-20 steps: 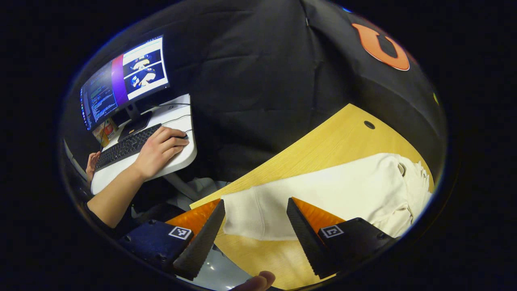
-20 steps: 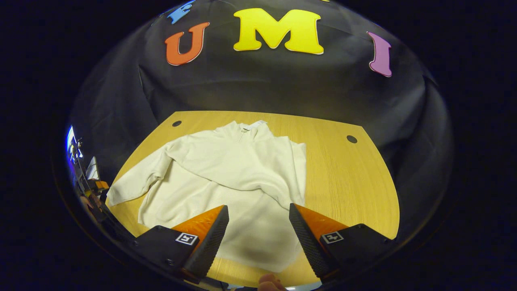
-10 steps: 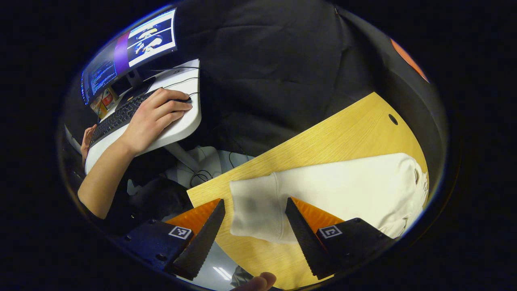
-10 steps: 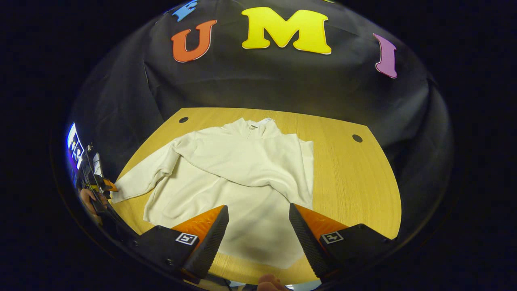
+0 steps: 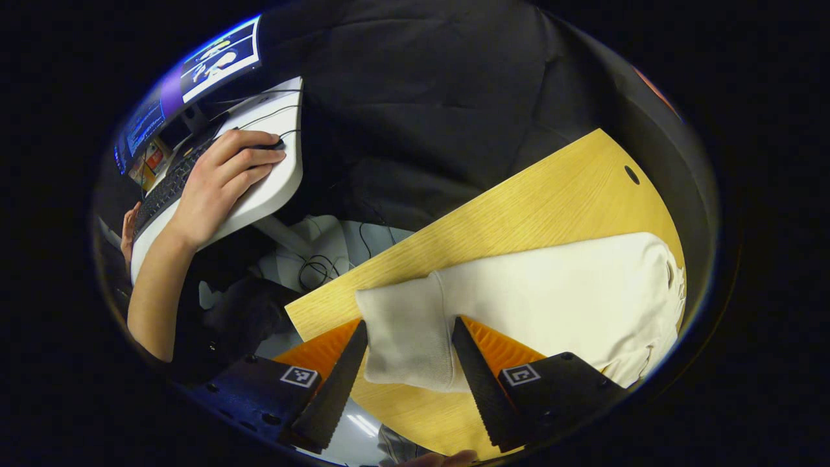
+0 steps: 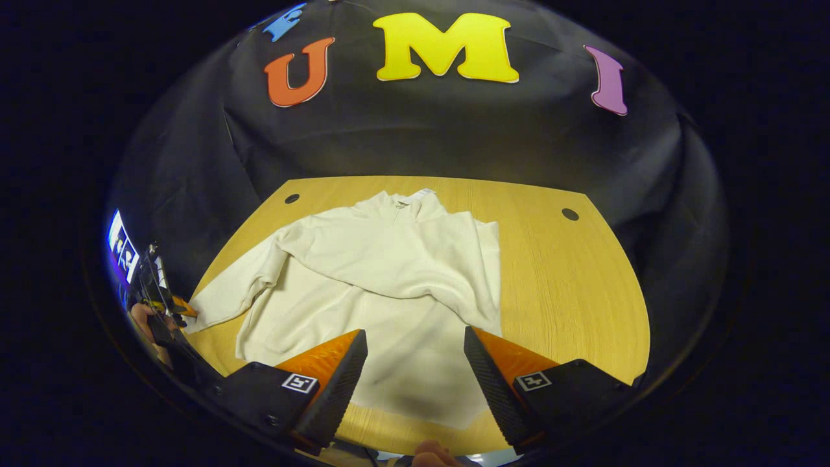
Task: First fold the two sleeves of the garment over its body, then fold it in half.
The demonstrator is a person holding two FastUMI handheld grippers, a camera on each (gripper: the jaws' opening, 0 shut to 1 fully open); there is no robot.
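A cream long-sleeved garment (image 6: 382, 279) lies flat on the wooden table (image 6: 564, 285), collar at the far side. One sleeve (image 6: 415, 269) lies folded across the body. The other sleeve (image 5: 551, 292) stretches out to the table's edge, ending in a ribbed cuff (image 5: 405, 337). My left gripper (image 5: 408, 322) is open, one finger on each side of that cuff, low over the table; it also appears as the far gripper (image 6: 165, 305) at the sleeve's end. My right gripper (image 6: 414, 332) is open and holds nothing, hovering over the garment's lower body near the hem.
Beyond the table edge stands a white desk (image 5: 272, 188) with a keyboard (image 5: 170, 188) and monitor (image 5: 194, 71); a person's hand (image 5: 220, 175) rests on a mouse there. Cables (image 5: 318, 266) lie on the floor. Two round holes (image 6: 570, 214) mark the table's far corners.
My left gripper has moved in toward the sleeve's end, so the cuff now sits between its fingers, and the gap has narrowed slightly. The right gripper has barely shifted.
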